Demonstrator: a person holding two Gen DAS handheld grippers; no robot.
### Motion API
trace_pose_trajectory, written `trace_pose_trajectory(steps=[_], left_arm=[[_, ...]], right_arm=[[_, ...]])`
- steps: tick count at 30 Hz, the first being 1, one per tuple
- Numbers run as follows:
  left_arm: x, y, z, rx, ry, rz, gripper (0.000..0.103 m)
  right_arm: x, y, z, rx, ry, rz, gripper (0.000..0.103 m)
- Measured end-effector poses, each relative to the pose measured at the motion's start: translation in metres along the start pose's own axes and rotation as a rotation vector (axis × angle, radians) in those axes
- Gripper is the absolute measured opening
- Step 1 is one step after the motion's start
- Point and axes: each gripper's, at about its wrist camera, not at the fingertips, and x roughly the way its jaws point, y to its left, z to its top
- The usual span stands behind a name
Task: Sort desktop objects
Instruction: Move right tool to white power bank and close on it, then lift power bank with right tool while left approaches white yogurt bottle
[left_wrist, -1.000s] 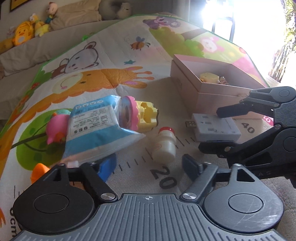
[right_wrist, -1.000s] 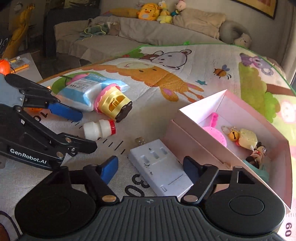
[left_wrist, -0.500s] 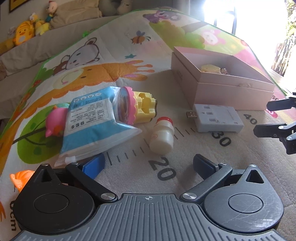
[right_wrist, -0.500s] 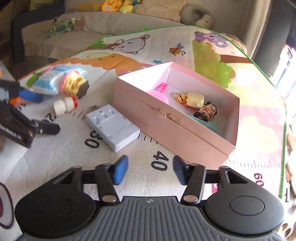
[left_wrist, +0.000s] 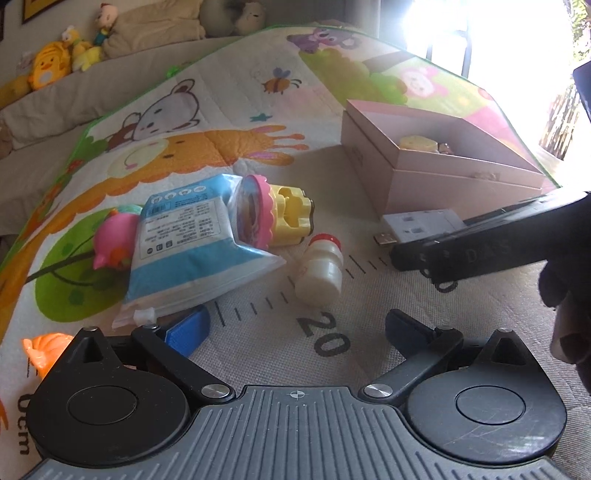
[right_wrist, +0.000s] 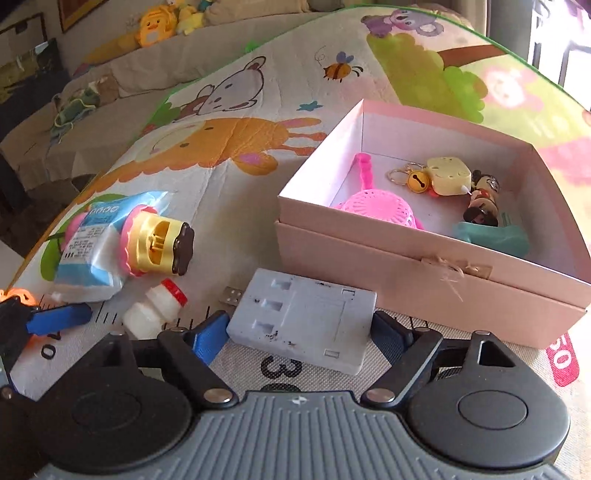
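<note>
Straddling the white USB hub (right_wrist: 301, 325) beside the pink box (right_wrist: 424, 273), the right gripper (right_wrist: 295, 332), its jaws just widened and not yet pressing, must next close on it, while the left gripper (left_wrist: 295, 328) hangs fully spread and empty.

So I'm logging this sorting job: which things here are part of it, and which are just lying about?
Job: white USB hub, small bottle, blue pouch, yellow toy, pink box.
Lying about: plush toys, couch, cartoon mat.

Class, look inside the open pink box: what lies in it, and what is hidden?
Inside the pink box: a pink strainer, a cheese keyring with bell, a small figure, a teal item. The near wall hides their lower parts.
</note>
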Motion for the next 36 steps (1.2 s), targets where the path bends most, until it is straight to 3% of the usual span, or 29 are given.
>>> trace_pose_trajectory(steps=[8,11,13,14,16,20,22,26,29,32,34,36], left_arm=[[0.002,-0.007,0.003,0.026,0.011,0.031,0.103],[-0.004,-0.01,0.003,0.017,-0.016,0.054,0.103],[-0.01,-0.015,0.006,0.005,-0.043,0.006,0.1],[-0.01,-0.019,0.008,0.01,-0.047,0.002,0.096],[-0.004,-0.028,0.015,0.037,-0.041,0.022,0.073],[0.016,-0.026,0.027,-0.003,-0.004,0.059,0.056],[0.017,-0.025,0.029,-0.003,-0.011,0.06,0.039],[0.008,-0.036,0.02,0.052,-0.009,0.027,0.03],[-0.007,-0.048,0.007,0.11,-0.007,-0.032,0.03],[-0.027,-0.059,-0.007,0.159,0.004,-0.16,0.032],[-0.037,-0.066,-0.016,0.204,-0.005,-0.172,0.04],[-0.041,-0.069,-0.021,0.235,-0.017,-0.134,0.054]], right_arm=[[-0.055,-0.068,-0.061,0.078,-0.05,-0.093,0.081],[-0.069,-0.089,-0.078,0.17,-0.11,-0.066,0.088],[-0.073,-0.095,-0.085,0.213,-0.156,-0.056,0.089],[-0.073,-0.097,-0.088,0.225,-0.172,-0.059,0.091],[-0.074,-0.097,-0.088,0.233,-0.185,-0.064,0.091],[-0.076,-0.103,-0.09,0.27,-0.197,-0.042,0.097],[-0.077,-0.106,-0.092,0.289,-0.202,-0.039,0.099],[-0.076,-0.106,-0.092,0.293,-0.202,-0.034,0.101],[-0.075,-0.105,-0.092,0.286,-0.2,-0.04,0.101],[-0.075,-0.104,-0.092,0.283,-0.195,-0.042,0.103],[-0.074,-0.102,-0.091,0.274,-0.19,-0.051,0.103],[-0.073,-0.1,-0.091,0.265,-0.185,-0.06,0.103]])
